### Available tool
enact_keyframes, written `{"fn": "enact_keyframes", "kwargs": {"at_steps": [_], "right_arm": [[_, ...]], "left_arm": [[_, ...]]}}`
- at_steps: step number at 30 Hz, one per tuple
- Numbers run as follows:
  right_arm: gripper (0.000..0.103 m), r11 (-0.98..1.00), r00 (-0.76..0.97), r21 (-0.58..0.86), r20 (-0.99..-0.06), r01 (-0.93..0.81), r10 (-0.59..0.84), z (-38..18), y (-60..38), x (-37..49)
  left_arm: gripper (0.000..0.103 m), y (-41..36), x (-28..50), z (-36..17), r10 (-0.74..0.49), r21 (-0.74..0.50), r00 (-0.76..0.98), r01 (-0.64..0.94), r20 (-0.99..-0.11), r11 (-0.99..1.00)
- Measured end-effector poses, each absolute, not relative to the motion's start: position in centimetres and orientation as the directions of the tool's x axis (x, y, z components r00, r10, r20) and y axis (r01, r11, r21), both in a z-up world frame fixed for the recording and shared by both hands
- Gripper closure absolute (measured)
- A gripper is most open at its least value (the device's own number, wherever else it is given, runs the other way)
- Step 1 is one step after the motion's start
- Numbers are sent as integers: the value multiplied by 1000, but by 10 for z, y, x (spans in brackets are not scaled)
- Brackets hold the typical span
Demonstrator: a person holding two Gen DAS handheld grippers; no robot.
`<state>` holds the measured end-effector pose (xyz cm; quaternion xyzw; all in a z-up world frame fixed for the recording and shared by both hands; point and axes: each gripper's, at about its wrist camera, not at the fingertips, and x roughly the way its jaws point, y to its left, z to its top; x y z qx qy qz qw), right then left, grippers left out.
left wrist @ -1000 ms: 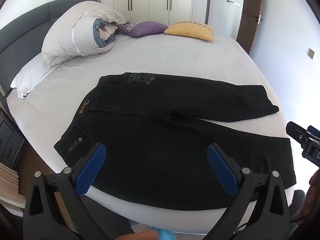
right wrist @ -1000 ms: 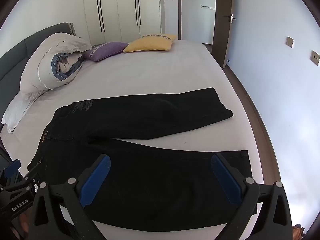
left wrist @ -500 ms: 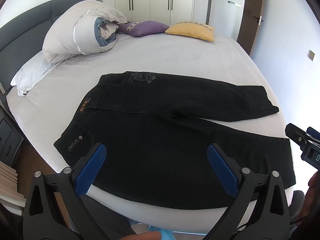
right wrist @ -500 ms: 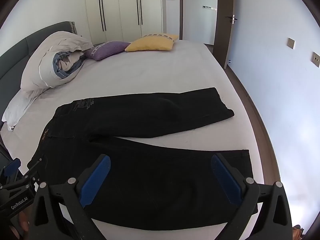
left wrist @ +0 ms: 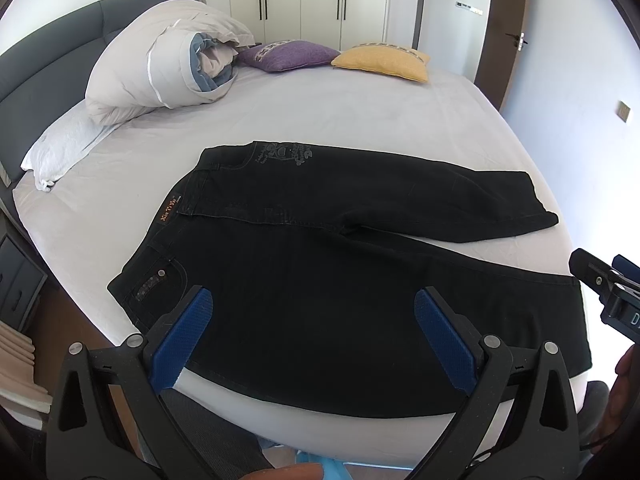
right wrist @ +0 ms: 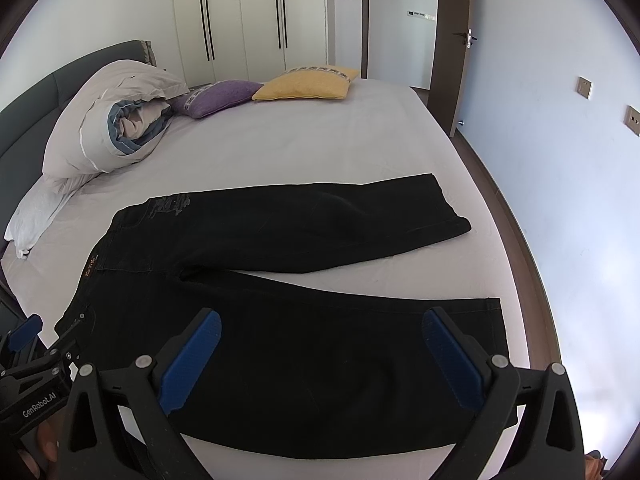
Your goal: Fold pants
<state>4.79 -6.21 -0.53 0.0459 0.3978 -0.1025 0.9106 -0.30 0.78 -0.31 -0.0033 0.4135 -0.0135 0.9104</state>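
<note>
Black jeans (left wrist: 320, 280) lie spread flat along the near edge of a bed (left wrist: 360, 120), waistband toward the headboard (left wrist: 48, 64) end and both legs fanned apart toward the foot, the farther leg angling away from the nearer one. No fold is visible yet; by the look of it, the task is at its very start, with the legs to be laid together and the length doubled over. The left gripper (left wrist: 314, 332) hangs above the seat and thigh of the nearer leg, its blue-padded fingers spread wide and holding nothing. The right gripper (right wrist: 322, 354) hangs over the lower part of that leg, near the hem, fingers likewise wide apart and empty. Whether either tool touches the cloth is hard to judge through the fisheye lens; both appear to be clear of it. At the headboard end, well apart from the jeans, sit a bundled duvet (left wrist: 160, 64), a white pillow (left wrist: 64, 144), a purple cushion (left wrist: 288, 54) and a yellow cushion (left wrist: 382, 60).
</note>
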Motion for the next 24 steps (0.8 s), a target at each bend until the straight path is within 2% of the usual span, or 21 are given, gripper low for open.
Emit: {"fn": "enact_keyframes", "kwargs": {"at_steps": [24], "right_arm": [[0, 976, 658, 1, -739, 217, -145, -10, -60, 46]], "left_arm": [[0, 6, -5, -4, -28, -16, 656, 23, -754, 1000]]}}
